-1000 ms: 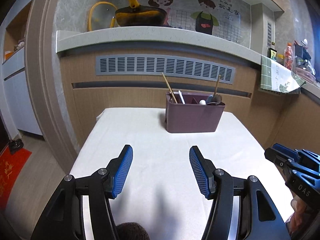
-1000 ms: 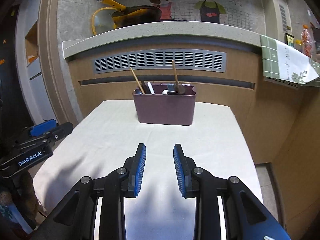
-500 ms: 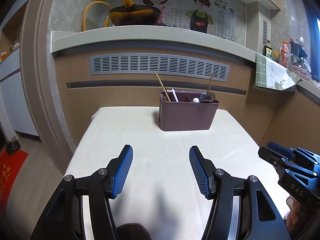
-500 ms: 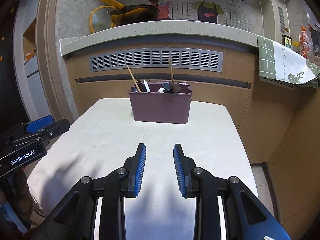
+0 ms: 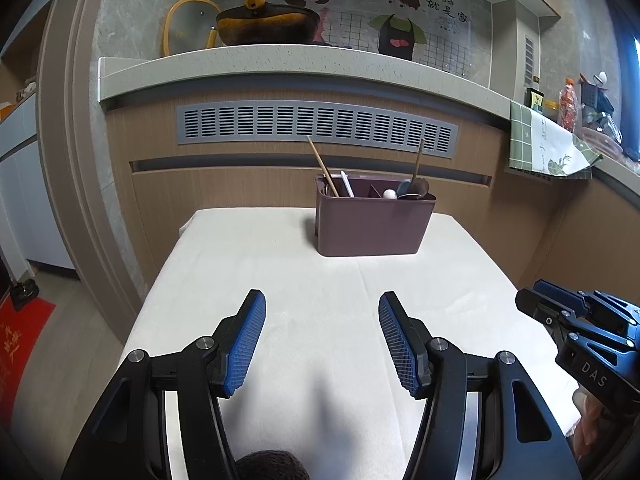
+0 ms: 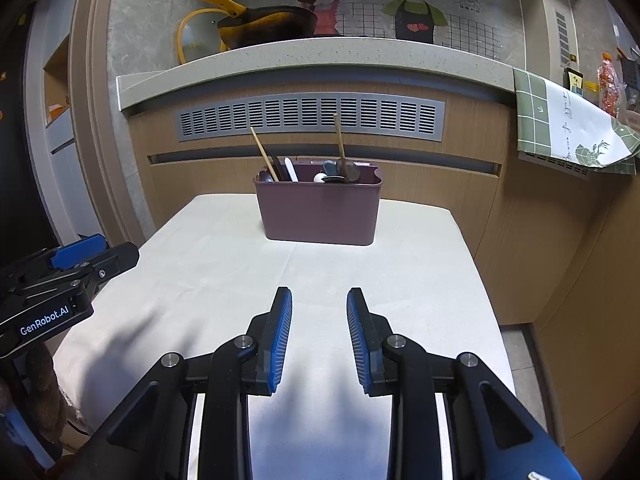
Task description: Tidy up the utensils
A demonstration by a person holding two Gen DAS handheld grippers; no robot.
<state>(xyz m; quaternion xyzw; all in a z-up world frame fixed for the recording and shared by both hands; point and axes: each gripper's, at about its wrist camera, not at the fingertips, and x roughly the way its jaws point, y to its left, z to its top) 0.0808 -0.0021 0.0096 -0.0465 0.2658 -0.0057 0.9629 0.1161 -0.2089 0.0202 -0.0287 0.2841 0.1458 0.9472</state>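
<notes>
Toward the desk's (image 5: 280, 264) far edge the utensil caddy (image 5: 372, 224) stays full while both grippers, left (image 5: 320, 340) and right (image 6: 319, 336), still hover with fingers apart and empty, suggesting sorting is done.

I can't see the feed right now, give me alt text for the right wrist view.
The open, empty right gripper hovers over a white-covered table, pointing at a mauve utensil caddy at the far end holding chopsticks, a wooden-handled spoon and other utensils. The left gripper shows at the left edge; a kitchen counter stands behind.
</notes>
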